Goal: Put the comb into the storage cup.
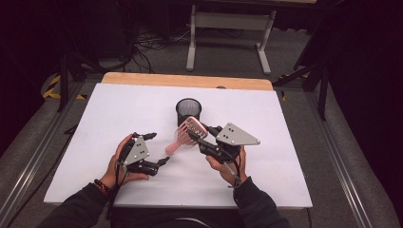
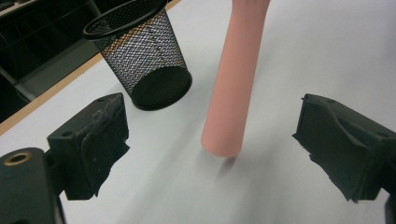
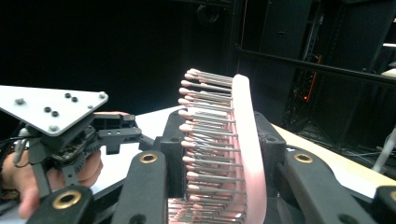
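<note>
A pink hairbrush (image 1: 183, 134) hangs over the white table (image 1: 119, 109), its bristled head clamped in my right gripper (image 1: 198, 133), which is shut on it. In the right gripper view the brush head (image 3: 247, 140) stands upright between the two black jaws, bristles facing left. The handle (image 2: 233, 79) slopes down towards my left gripper (image 1: 158, 148). That gripper (image 2: 215, 135) is open wide, with the handle's end between its jaws and clear of both pads. A black mesh cup (image 1: 188, 110) stands upright just behind the brush, also at the upper left (image 2: 140, 56) of the left gripper view.
The white board has a wooden strip (image 1: 187, 80) along its far edge. Beyond it stands a white table frame (image 1: 228, 28) with cables on the floor. Bare board lies to the left, right and front of both hands.
</note>
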Demonstrator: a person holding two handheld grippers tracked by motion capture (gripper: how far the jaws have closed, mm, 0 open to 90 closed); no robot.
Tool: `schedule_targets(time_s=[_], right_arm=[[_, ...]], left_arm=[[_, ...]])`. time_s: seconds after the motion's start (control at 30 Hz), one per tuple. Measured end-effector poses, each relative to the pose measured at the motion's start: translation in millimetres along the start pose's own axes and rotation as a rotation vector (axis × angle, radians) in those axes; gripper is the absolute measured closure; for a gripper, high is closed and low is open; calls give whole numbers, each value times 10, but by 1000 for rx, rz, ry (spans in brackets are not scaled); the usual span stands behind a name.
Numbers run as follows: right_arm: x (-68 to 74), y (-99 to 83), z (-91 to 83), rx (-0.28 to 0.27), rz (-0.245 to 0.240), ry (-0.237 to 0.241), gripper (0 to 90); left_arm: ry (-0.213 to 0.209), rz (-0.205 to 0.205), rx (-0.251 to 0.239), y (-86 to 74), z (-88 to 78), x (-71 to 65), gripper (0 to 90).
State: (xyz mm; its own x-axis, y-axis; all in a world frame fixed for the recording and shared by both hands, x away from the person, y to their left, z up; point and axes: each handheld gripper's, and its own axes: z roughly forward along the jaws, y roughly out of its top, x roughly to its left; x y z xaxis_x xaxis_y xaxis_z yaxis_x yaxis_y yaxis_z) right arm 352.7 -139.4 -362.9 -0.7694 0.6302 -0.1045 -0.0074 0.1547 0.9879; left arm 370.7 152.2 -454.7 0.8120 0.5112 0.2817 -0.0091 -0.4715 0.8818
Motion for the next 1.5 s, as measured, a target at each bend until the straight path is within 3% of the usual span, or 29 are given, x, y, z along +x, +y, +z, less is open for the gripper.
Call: schedule_targets(time_s=[0.23, 0.7, 1.07, 1.23, 1.5], right_arm=[[-53, 43, -12, -6, -16, -30, 644], [-213, 192, -85, -33, -42, -94, 644], [-265, 311, -48, -33, -61, -125, 643], [-286, 367, -23, -36, -67, -136, 644], [-346, 427, 38, -32, -70, -145, 643]], left_arm=[[-26, 21, -9, -5, -76, 35, 85], [3, -23, -21, -91, -195, 107, 84], [-1, -22, -23, -111, -262, 131, 87], [3, -52, -23, -152, -283, 181, 86], [-15, -59, -26, -177, -268, 201, 87]])
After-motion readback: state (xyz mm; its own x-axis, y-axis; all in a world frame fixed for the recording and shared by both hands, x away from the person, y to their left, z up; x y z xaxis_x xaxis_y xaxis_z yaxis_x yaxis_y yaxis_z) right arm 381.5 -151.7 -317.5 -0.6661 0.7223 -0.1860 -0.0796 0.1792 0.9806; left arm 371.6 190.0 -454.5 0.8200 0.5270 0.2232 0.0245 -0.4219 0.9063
